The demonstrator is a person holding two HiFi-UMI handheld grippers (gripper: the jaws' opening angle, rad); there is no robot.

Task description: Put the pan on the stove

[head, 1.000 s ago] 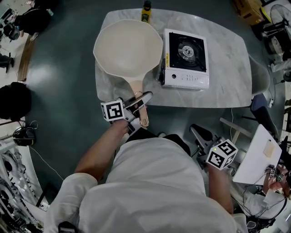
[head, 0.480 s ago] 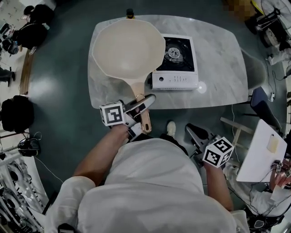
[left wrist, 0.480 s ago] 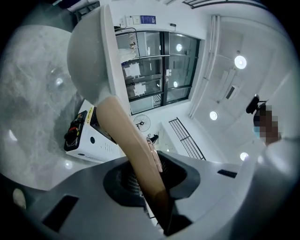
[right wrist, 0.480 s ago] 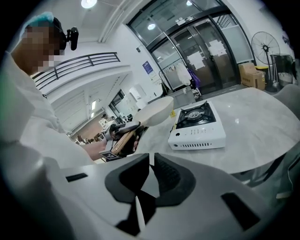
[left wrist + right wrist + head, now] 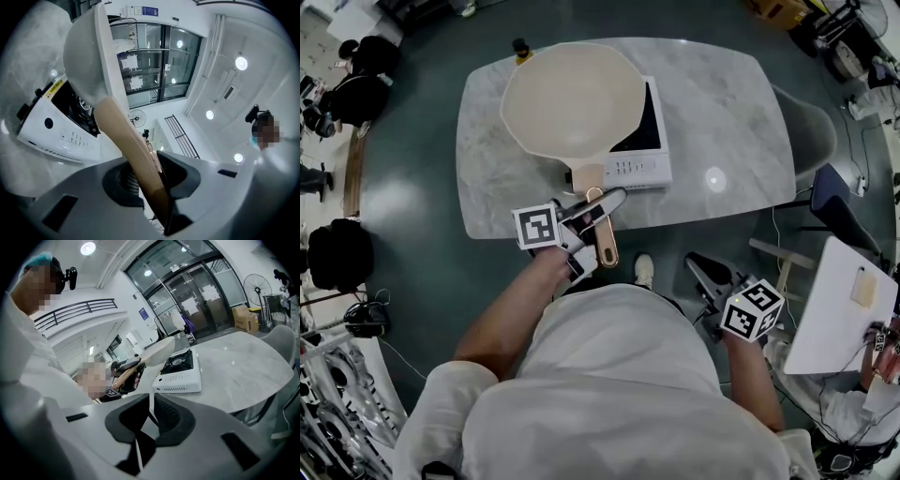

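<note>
On our left gripper [image 5: 609, 201] the fingers grip the tan handle [image 5: 602, 230] of the cream round pan [image 5: 572, 98], having just eased apart slightly; the pan is over the white portable gas stove [image 5: 639, 167], past its left edge. Right of the stove lies open grey marble tabletop [image 5: 731, 112]. Our right gripper [image 5: 151, 414] has its fingers closed, empty

White short-sleeved shirt [image 5: 619, 394]; grey left gripper [image 5: 605, 202], right gripper [image 5: 151, 404]; black-on-white marker cubes [image 5: 535, 228]
</note>
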